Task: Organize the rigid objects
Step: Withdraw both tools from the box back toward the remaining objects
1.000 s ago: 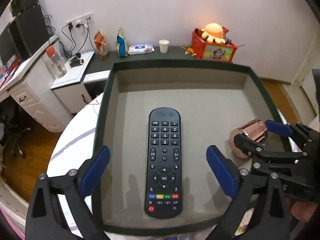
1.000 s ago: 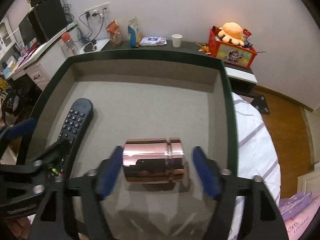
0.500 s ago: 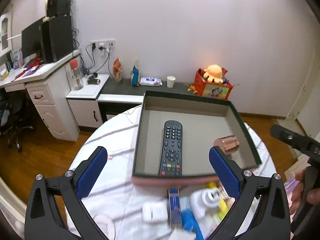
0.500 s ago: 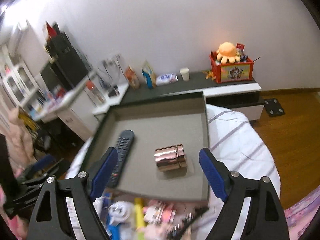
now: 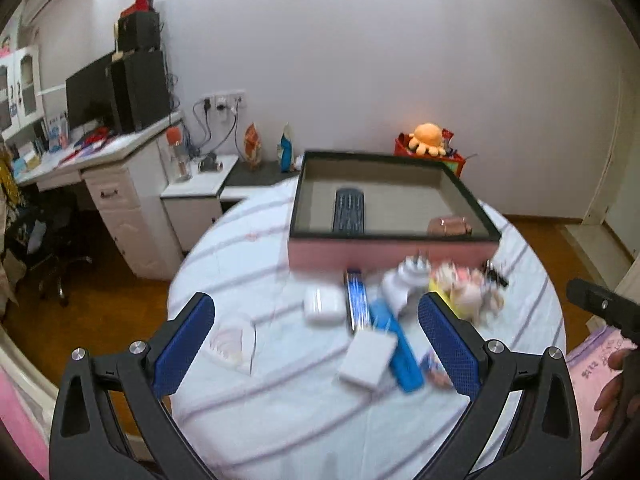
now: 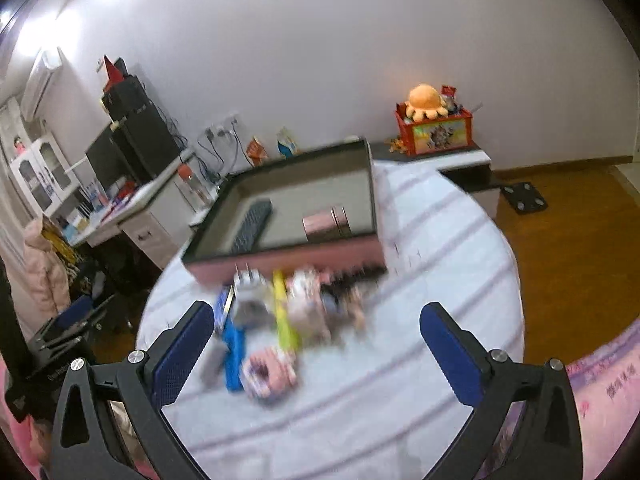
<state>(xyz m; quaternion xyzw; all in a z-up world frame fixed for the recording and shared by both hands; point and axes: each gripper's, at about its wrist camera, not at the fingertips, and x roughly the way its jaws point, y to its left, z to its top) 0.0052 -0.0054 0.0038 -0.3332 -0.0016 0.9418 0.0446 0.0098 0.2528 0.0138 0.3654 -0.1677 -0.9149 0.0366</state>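
Observation:
A pink box with a dark rim stands at the far side of the round table. Inside lie a black remote and a rose-gold tin. A blurred pile of small items lies in front of the box: a white case, a blue stick, a white flat box, a white plug, a yellow item. My left gripper and right gripper are both open and empty, held above the near part of the table.
The table has a white striped cloth. A white desk with monitor and a chair stand at the left. A low shelf holds a red toy box against the wall. Wooden floor lies to the right.
Both grippers have pulled back and up from inside the box. The remote and the tin stay in the box. The pile on the table has come into view.

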